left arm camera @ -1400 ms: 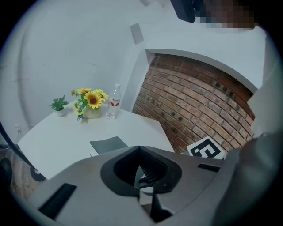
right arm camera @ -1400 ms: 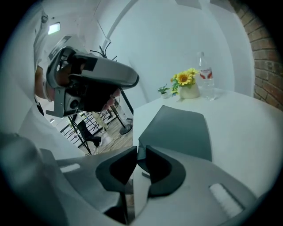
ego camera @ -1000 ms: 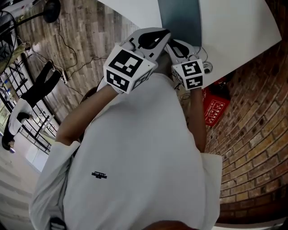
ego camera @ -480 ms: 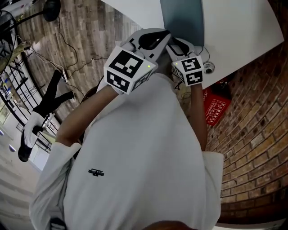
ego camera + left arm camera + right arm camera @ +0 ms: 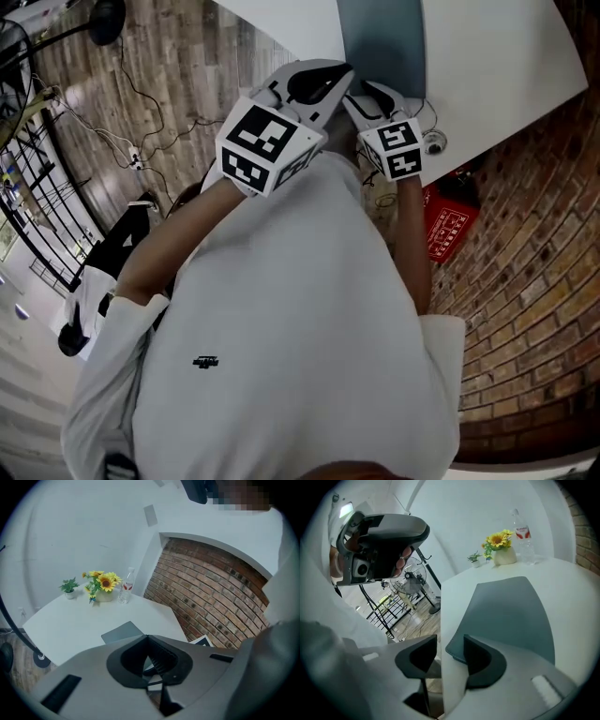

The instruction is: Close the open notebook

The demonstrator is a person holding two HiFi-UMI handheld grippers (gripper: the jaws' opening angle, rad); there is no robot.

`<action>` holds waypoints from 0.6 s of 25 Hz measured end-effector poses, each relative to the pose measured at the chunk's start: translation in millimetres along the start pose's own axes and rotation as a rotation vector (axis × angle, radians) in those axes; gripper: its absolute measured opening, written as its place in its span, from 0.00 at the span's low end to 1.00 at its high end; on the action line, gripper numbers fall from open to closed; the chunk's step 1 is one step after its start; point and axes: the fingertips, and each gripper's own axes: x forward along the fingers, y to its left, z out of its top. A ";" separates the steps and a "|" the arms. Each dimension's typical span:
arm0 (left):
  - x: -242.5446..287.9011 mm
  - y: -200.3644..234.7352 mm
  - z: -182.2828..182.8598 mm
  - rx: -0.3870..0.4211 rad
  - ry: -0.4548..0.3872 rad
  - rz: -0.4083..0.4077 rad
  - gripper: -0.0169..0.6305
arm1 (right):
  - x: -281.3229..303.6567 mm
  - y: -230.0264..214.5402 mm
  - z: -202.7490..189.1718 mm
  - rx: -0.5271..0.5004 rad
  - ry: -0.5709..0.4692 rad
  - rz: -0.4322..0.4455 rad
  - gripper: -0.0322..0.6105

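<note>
Notebook [image 5: 506,616] down flat, grey cover up, lying on the white table [image 5: 497,56] by its near edge.

Looks like the closing is done, and the right gripper [image 5: 450,641] is letting go: its jaws have just been opening and stand apart at the notebook's near corner, with the table's edge showing in the gap and nothing pressed between the pads. The left gripper [image 5: 148,639] hangs alongside with jaws clenched together on nothing, likely just waiting, not needed for a cover already lying flat.
</note>
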 end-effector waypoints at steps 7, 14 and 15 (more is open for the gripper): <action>-10.7 0.3 10.5 0.007 -0.025 0.000 0.04 | -8.2 6.0 16.5 -0.026 -0.020 -0.021 0.34; -20.5 -2.7 20.1 0.021 -0.051 -0.005 0.04 | -29.1 2.2 49.4 -0.016 -0.098 -0.059 0.34; -22.1 -3.0 21.2 0.021 -0.054 -0.006 0.04 | -32.7 2.5 53.9 -0.018 -0.107 -0.066 0.34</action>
